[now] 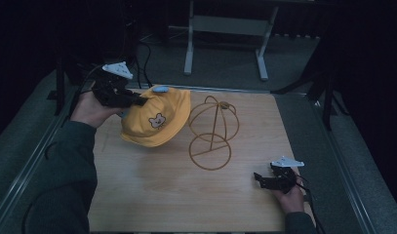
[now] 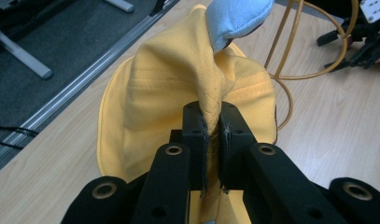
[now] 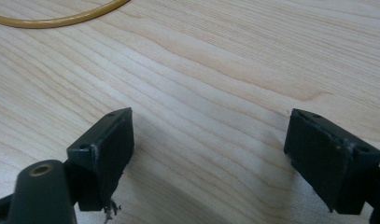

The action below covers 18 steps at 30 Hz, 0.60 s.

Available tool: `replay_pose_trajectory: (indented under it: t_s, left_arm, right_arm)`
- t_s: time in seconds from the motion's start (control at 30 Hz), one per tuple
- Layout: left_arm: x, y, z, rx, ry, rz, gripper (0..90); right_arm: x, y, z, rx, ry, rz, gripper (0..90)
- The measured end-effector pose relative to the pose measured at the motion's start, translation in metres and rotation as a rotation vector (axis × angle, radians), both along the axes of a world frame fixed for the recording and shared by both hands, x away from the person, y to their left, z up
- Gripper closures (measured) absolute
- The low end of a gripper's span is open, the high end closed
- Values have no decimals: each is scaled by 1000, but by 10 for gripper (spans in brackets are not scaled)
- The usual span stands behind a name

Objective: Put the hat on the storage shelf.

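- The wooden table point(image 1: 176, 195) has a pale, light-grained top with a metal rail point(image 1: 35, 156) along its left edge.
- Grey carpeted floor point(image 1: 225, 58) lies beyond the table's far edge.
- A light grey metal frame point(image 1: 225, 24) stands on two feet on that floor.
- Black cables point(image 1: 146, 63) trail across the floor at the far left.
- The room behind is dark, and the lighting is dim.

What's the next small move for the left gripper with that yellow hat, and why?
Probably carry the yellow hat sideways over the wire hat stand and lower it onto the dome. The left gripper is shut on a pinched fold of the hat, which hangs beside the stand, not yet over it. The right gripper rests open on the table.
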<state>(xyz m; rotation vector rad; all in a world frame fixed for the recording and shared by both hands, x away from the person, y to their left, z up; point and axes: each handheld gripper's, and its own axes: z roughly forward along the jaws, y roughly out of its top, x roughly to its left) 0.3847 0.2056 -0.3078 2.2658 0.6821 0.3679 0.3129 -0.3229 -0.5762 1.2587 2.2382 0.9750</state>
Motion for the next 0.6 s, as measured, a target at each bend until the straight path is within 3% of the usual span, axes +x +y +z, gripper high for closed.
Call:
replay_pose_trajectory:
  t_s: [0.6]
  left_arm:
    - [-5, 1, 5, -15, -13, -11, 830]
  right_arm:
    - [0, 0, 0, -2, 1, 1, 159]
